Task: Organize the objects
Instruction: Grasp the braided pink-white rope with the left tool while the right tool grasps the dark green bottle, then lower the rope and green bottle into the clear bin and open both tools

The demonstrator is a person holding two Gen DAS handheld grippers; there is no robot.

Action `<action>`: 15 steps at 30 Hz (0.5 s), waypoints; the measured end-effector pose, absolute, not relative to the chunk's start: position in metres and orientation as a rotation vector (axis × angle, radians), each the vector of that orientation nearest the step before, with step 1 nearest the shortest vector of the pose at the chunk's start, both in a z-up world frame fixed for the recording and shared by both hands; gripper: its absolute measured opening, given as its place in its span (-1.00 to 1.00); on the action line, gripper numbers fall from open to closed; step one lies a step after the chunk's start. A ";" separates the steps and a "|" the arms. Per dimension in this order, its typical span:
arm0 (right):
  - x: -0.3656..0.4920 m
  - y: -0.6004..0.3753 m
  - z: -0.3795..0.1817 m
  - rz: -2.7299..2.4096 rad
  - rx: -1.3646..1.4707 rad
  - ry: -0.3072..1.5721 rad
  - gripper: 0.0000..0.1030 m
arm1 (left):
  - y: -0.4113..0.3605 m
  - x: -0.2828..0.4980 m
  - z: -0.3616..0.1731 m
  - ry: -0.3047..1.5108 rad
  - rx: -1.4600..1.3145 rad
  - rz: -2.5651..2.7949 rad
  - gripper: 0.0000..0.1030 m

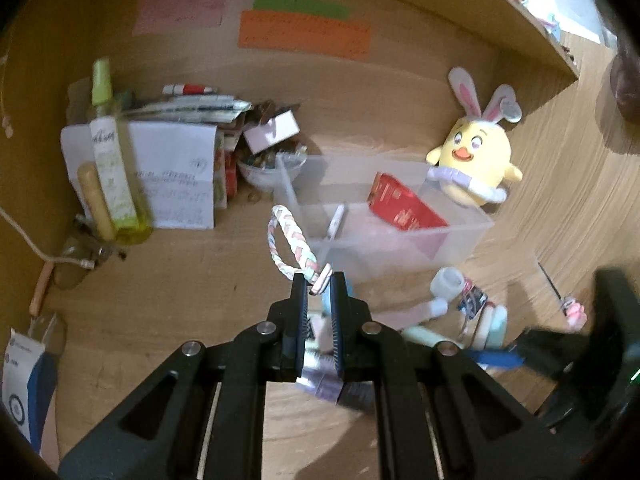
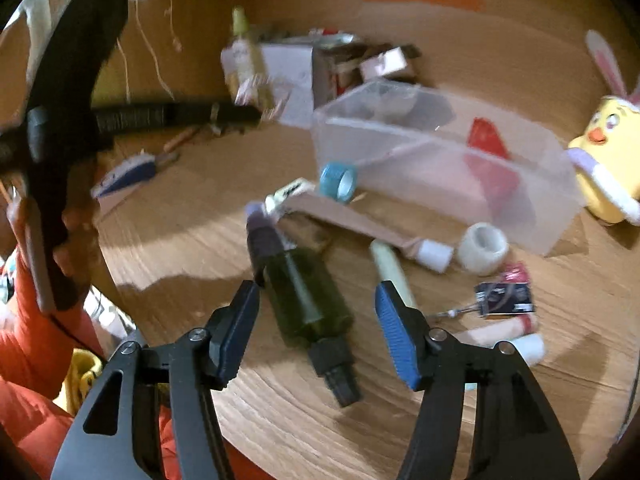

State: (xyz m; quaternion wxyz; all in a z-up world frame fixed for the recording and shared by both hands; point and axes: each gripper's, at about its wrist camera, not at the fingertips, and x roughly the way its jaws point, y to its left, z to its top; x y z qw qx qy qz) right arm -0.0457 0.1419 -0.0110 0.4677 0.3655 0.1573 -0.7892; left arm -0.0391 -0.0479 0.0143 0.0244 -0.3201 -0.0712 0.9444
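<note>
- left gripper clamped on braided bracelet, just before clear plastic bin.
- right gripper spread wide, straddling dark green bottle.

Landmark: bin on table. Box inside it. Plush chick just right. Paper stack and bottle left. Tape rolls and dark bottle in front.
</note>
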 end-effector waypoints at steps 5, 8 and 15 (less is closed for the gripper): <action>-0.050 0.139 -0.020 -1.919 0.920 0.376 -0.19 | -0.041 -0.054 0.030 -0.204 -0.938 2.912 -0.80; -0.053 0.144 -0.015 -1.939 0.904 0.359 -0.26 | -0.036 -0.066 0.036 -0.196 -0.925 2.899 -0.80; -0.074 0.164 0.017 -2.039 0.827 0.276 -0.27 | -0.022 -0.102 0.038 -0.158 -0.958 2.853 -0.80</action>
